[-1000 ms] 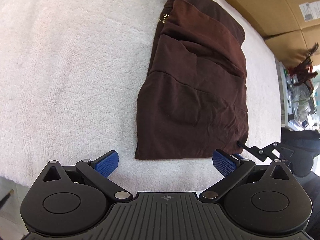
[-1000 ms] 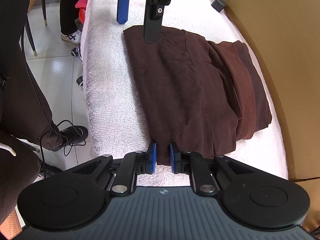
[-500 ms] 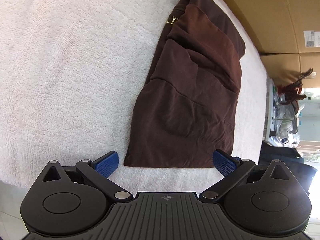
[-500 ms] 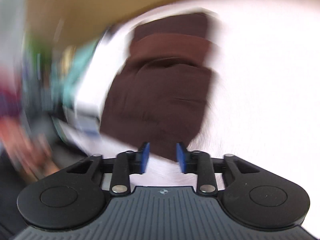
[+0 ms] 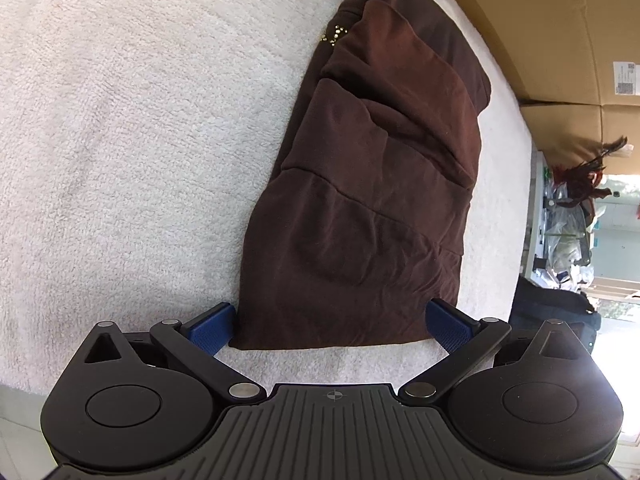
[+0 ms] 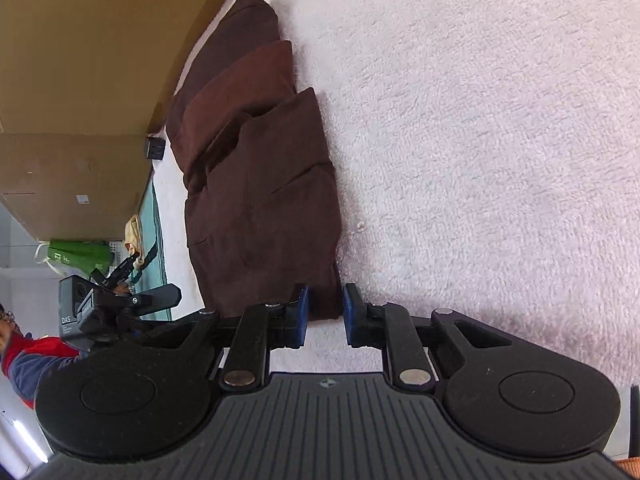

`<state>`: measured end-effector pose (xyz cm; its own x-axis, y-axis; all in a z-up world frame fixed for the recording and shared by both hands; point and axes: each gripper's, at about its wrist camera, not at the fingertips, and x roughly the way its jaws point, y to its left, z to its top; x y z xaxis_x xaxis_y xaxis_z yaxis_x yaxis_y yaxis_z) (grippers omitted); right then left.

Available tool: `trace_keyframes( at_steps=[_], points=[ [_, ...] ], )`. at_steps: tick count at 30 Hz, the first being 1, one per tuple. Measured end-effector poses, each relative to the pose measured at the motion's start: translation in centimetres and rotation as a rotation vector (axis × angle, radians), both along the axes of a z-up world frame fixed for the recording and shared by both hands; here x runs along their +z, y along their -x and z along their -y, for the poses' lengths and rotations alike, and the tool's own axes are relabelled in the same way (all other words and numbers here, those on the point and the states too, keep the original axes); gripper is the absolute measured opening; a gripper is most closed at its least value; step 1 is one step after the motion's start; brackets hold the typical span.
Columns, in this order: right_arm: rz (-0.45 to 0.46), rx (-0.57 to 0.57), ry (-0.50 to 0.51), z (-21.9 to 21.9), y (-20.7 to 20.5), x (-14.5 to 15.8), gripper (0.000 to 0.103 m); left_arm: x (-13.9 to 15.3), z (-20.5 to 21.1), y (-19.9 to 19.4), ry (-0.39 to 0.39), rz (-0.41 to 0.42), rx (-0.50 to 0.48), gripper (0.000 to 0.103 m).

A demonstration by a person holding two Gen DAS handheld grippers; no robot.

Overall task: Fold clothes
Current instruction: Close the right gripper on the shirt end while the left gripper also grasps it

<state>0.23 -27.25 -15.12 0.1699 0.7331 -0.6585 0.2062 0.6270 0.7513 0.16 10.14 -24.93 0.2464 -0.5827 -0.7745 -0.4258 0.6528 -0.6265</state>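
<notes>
Left gripper point(image 5: 332, 330) stands with its jaws spread wide, one blue pad on each side of the near edge of the brown garment point(image 5: 372, 184); neither pad presses on the cloth and nothing is held. Right gripper point(image 6: 324, 314) has its jaws set narrow, and they have just been closing a little; the near corner of the garment point(image 6: 260, 184) lies in the gap between the blue pads, but the pads show a slit of space on either side and do not clamp the cloth. The garment lies folded into a long, layered strip on a white fleecy blanket point(image 5: 128, 140), with its far end toward a wall of cardboard boxes point(image 5: 560, 20). A small cluster of gold studs point(image 5: 334, 36) shows on the fabric near the far end. In the right wrist view the left gripper point(image 6: 120, 304) appears at the lower left, beside a person's red and blue sleeve point(image 6: 28, 356).
</notes>
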Motion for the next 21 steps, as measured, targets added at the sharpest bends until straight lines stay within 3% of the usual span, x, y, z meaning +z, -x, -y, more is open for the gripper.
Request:
trace_keyframes(
  at_steps=[3, 5, 9, 12, 14, 19, 21],
  points=[
    [0.0, 0.001, 0.004, -0.5, -0.4, 0.0, 0.02, -0.1, 0.2, -0.4, -0.001, -0.014, -0.005, 0.103],
    [0.006, 0.007, 0.014, -0.7, -0.4, 0.1, 0.011, 0.0, 0.4, -0.7, -0.008, -0.019, -0.021, 0.103],
    [0.036, 0.027, 0.032, -1.1, -0.4, 0.5, 0.007, 0.5, 0.9, -1.1, -0.043, -0.004, -0.067, 0.1],
    [0.055, 0.031, 0.026, -1.2, -0.4, 1.2, 0.007, 1.1, 1.1, -1.2, -0.084, 0.015, -0.096, 0.071],
    [0.062, 0.031, 0.024, -1.1, -0.4, 1.5, 0.007, 1.4, 0.8, -1.0, -0.107, 0.022, -0.105, 0.041],
    [0.064, 0.022, 0.017, -0.8, -0.2, 1.5, 0.007, 1.5, -0.2, -0.4, -0.105, 0.026, -0.096, 0.022],
    [0.061, 0.021, 0.018, -0.7, -0.1, 1.3, 0.007, 1.3, -0.6, -0.1, -0.107, 0.015, -0.09, 0.023]
  ],
)
